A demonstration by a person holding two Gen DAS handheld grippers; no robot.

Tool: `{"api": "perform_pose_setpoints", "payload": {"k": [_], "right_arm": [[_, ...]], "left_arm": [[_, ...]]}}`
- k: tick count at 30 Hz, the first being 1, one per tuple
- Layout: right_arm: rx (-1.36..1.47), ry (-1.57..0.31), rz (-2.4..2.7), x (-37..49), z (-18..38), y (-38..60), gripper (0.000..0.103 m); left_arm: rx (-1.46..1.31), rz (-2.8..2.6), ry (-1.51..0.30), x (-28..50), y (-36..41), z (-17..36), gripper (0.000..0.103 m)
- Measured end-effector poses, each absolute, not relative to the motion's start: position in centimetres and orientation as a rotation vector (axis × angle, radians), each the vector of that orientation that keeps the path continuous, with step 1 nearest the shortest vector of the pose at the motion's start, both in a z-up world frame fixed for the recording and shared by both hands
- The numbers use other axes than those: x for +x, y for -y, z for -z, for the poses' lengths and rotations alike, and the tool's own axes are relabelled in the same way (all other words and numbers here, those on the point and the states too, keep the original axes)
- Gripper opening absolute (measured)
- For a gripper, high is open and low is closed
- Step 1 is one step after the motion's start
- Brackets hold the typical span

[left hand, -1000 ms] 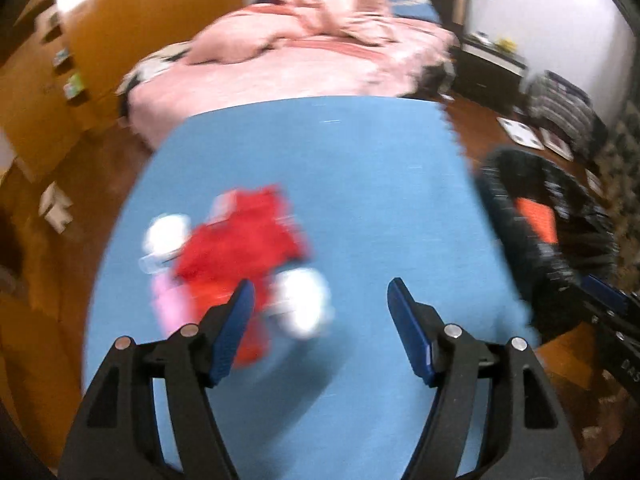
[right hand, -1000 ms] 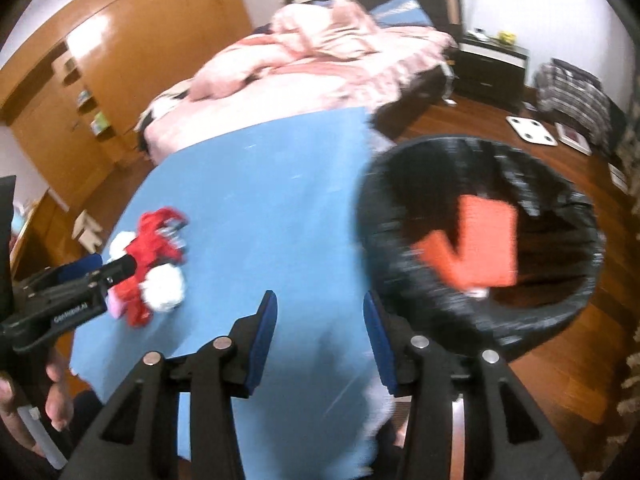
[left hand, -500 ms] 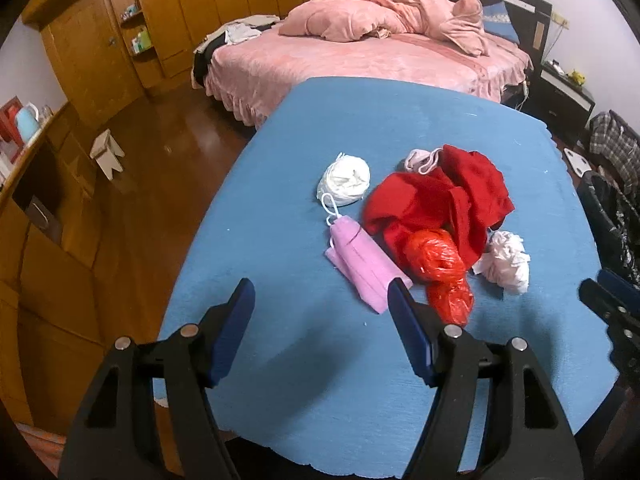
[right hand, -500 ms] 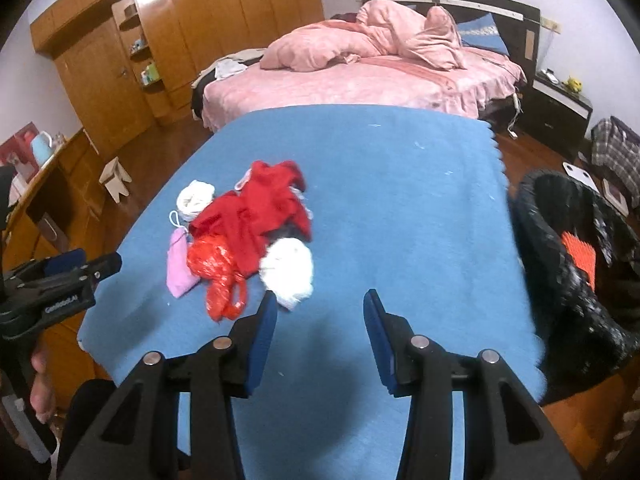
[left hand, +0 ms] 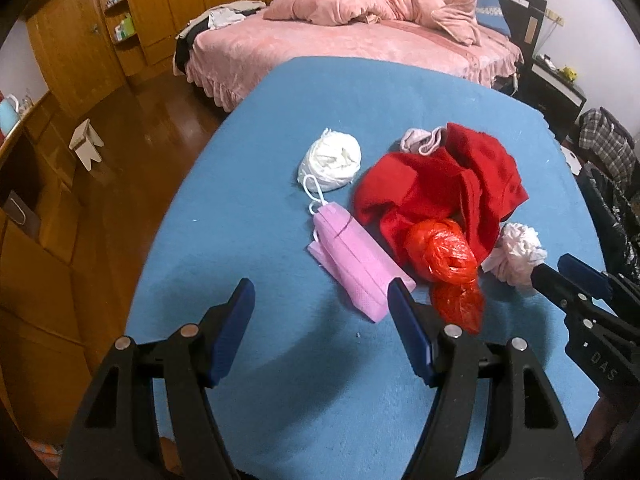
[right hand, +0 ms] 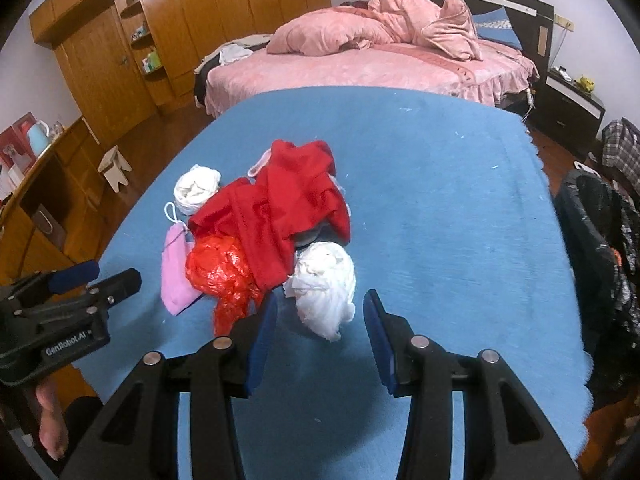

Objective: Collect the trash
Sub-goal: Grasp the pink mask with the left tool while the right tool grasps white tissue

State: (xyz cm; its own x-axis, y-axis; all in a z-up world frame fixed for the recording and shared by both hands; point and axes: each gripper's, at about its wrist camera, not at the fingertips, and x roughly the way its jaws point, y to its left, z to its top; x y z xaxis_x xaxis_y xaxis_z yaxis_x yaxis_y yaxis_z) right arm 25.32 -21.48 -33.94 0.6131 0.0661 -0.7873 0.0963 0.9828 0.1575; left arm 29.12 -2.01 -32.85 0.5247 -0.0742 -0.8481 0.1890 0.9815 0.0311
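Left claw (left hand: 320, 300) is held apart, empty, pink mask (left hand: 352, 260) just ahead of its right finger. Red plastic bag (right hand: 220, 272) and white tissue wad (right hand: 324, 284) are seen on the blue counter (right hand: 440, 208), wad just ahead of right claw (right hand: 320, 312), also apart, empty.

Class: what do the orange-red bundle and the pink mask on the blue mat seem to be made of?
Orange-red bundle: probably thin plastic film; glossy, crinkled, slightly translucent. Pink mask: likely nonwoven fabric; matte, pleated, with white ear loops.

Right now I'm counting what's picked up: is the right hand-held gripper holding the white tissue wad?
No: the right hand-held gripper is open, and the white tissue wad lies on the blue mat just ahead of it.
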Motion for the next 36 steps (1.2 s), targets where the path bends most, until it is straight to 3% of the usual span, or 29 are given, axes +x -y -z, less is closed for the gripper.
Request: {"api": "perform_pose_setpoints", "payload": {"k": [7, 17, 21, 31, 32, 34, 36], "right_arm": [[0.198, -0.934, 0.01, 26.4, 35.2, 21.8, 0.044], [0.205, -0.947, 0.003, 26.9, 35.7, 22.2, 0.034], [0.204, -0.954, -0.005, 27.0, 35.8, 22.0, 0.026], [0.195, -0.961, -0.01, 27.1, 36.0, 21.9, 0.023], [0.195, -0.961, -0.011, 27.1, 36.0, 21.9, 0.023], [0.195, -0.962, -0.01, 27.1, 36.0, 21.9, 0.023], [0.195, -0.963, -0.01, 27.0, 35.9, 21.9, 0.023]], "left_arm": [[0.122, 0.173, -1.039, 30.2, 3.1, 34.4, 0.067], [0.115, 0.18, -1.069, 31.6, 3.8, 35.8, 0.066], [0.118, 0.18, -1.068, 31.9, 4.0, 36.0, 0.066], [0.085, 0.191, -1.112, 32.4, 3.3, 37.5, 0.066], [0.071, 0.193, -1.115, 32.5, 3.1, 37.6, 0.063], [0.071, 0.19, -1.11, 32.6, 3.0, 37.5, 0.048], [0.058, 0.203, -1.117, 32.7, 2.8, 37.2, 0.024]]}}
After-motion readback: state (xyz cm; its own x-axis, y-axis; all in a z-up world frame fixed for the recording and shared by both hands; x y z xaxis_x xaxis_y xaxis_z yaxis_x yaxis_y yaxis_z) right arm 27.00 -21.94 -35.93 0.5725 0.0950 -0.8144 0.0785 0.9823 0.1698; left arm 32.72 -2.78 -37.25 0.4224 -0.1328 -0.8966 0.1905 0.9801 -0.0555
